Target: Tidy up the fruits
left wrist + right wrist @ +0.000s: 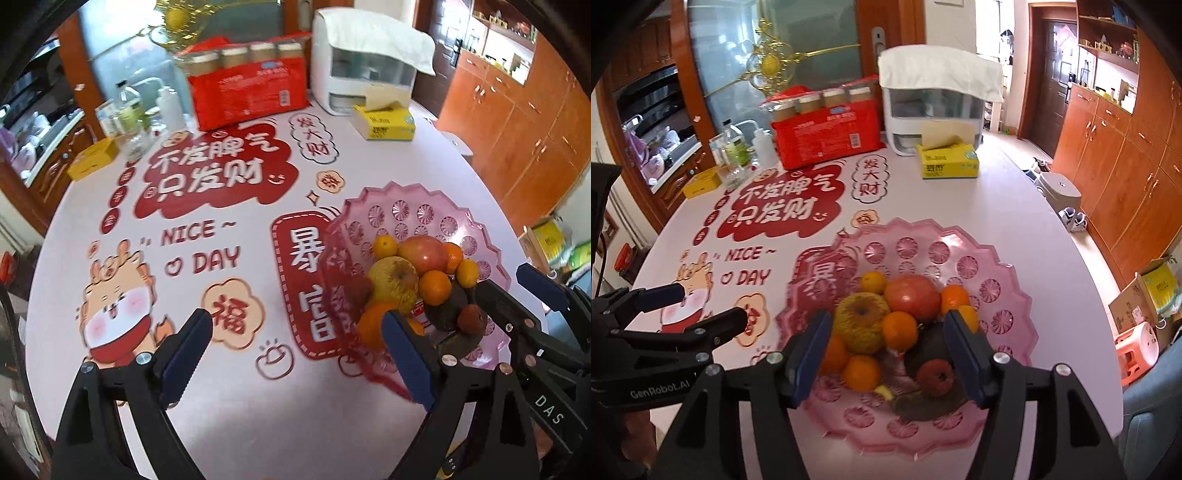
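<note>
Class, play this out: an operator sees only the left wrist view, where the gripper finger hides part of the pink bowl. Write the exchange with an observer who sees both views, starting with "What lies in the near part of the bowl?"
Observer: In the right wrist view a small yellow piece lies on the pink bowl's floor, just in front of the nearest orange.
Operator: How many oranges sit at the left of the pile?
Observer: Two, one behind the other, below the yellow apple.
Operator: Where is the right gripper?
Observer: The right gripper is open, its fingers framing the fruit pile and holding nothing.
Operator: And mine?
Observer: The left gripper is open, left of the bowl.
</note>
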`<action>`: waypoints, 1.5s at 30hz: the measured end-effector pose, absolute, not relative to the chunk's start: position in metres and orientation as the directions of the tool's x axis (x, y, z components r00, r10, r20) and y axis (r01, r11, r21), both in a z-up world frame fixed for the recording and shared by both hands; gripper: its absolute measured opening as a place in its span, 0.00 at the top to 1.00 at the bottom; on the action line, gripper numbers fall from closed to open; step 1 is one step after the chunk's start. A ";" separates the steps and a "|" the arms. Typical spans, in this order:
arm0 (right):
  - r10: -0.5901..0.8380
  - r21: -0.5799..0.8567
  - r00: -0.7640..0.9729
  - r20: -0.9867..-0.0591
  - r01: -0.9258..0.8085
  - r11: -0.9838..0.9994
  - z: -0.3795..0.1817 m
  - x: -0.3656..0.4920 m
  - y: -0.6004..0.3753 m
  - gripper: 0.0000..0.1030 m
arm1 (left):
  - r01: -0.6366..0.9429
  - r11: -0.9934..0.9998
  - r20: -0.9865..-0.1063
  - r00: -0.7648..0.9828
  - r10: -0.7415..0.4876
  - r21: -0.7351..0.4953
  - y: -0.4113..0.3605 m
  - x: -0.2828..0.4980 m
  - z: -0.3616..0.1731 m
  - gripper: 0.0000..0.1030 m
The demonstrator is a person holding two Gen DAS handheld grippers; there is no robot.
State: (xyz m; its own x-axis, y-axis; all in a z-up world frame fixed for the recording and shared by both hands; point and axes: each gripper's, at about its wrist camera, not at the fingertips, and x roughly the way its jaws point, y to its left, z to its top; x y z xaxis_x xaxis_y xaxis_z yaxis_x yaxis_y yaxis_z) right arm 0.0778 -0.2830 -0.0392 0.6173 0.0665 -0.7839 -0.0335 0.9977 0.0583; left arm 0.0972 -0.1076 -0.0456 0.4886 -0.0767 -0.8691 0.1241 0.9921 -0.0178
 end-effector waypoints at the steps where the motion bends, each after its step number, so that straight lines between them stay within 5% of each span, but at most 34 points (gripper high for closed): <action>1: 0.070 0.059 0.620 -0.781 -0.039 0.998 -0.035 0.074 -0.280 0.37 | 0.119 0.993 -0.866 0.494 -0.071 -0.014 -0.105 0.093 -0.043 0.11; 20: 0.114 0.105 0.629 -0.769 -0.052 0.993 0.016 0.028 -0.258 0.28 | -0.078 0.997 -0.811 0.583 0.052 0.008 -0.063 0.033 0.014 0.05; 45: 0.126 0.076 0.630 -0.766 -0.106 0.991 0.019 0.023 -0.230 0.28 | -0.083 0.996 -0.812 0.581 0.065 0.020 -0.059 0.027 0.016 0.05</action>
